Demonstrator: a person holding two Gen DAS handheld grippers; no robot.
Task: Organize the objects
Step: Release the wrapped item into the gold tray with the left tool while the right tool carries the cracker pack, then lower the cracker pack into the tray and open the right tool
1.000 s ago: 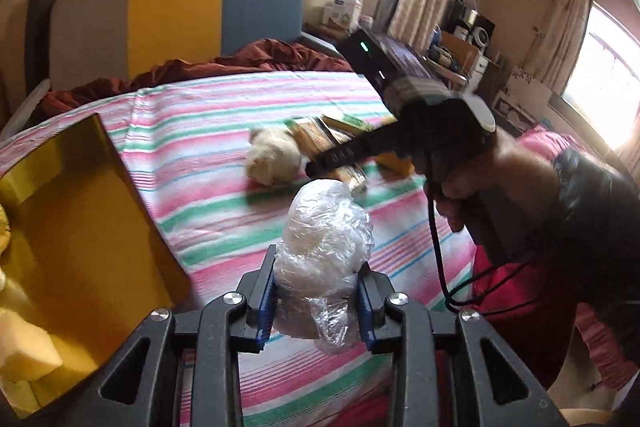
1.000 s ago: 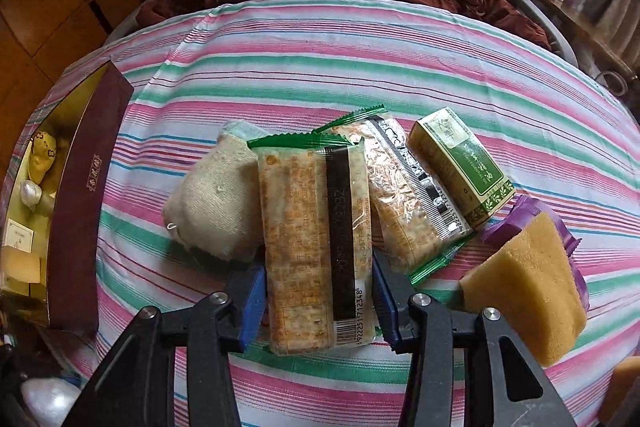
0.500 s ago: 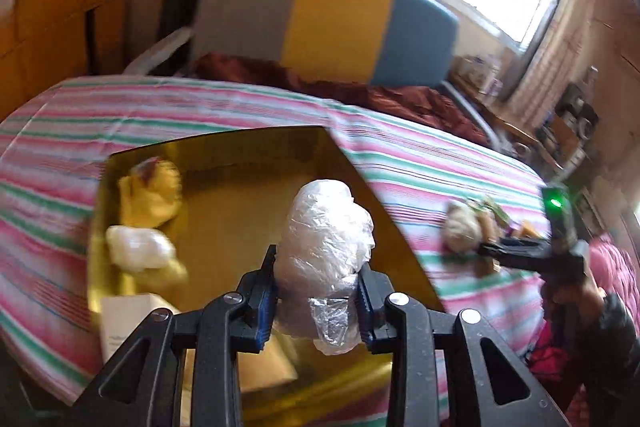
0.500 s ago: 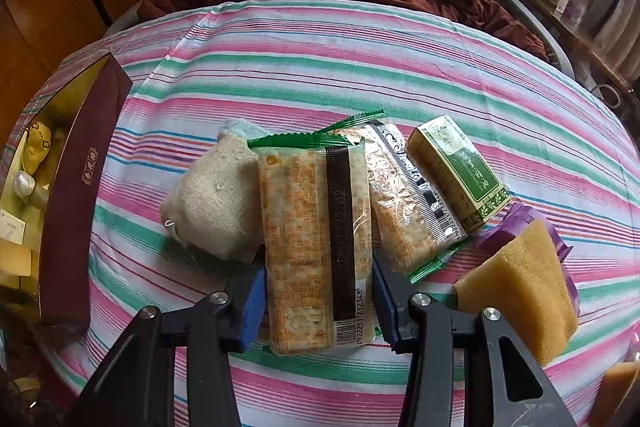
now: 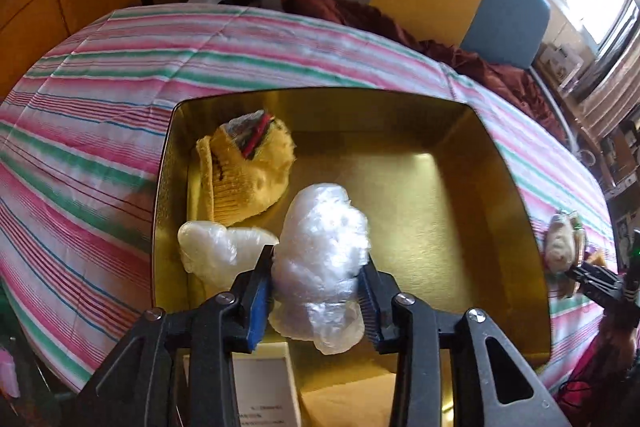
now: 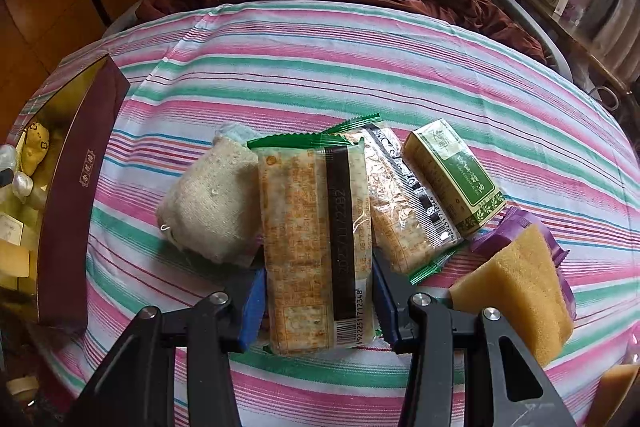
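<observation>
A: Plastic-wrap bundle, white and crumpled, sits between the fingers of the left gripper over the gold-lined box. Jaws are opening; the blue pads look just off its sides, though I cannot tell whether the bundle already rests on the box floor.

B: Box contents?

A: Yellow knit sock at the far left corner, a second clear-plastic wad just beside the bundle, a white card and a tan block at the near edge. Box stands on the striped cloth.

B: Right side?

A: Right gripper points down at the cloth, jaws narrow, pads set against both long edges of the cracker packet. Packet lies flat; lifted or not, unclear.

B: Neighbours?

A: Beige sock touching the packet's left edge, a second cracker packet tucked under its right, then a green carton. Yellow sponge on a purple wrapper further right. Box's maroon outer wall shows far left.
</observation>
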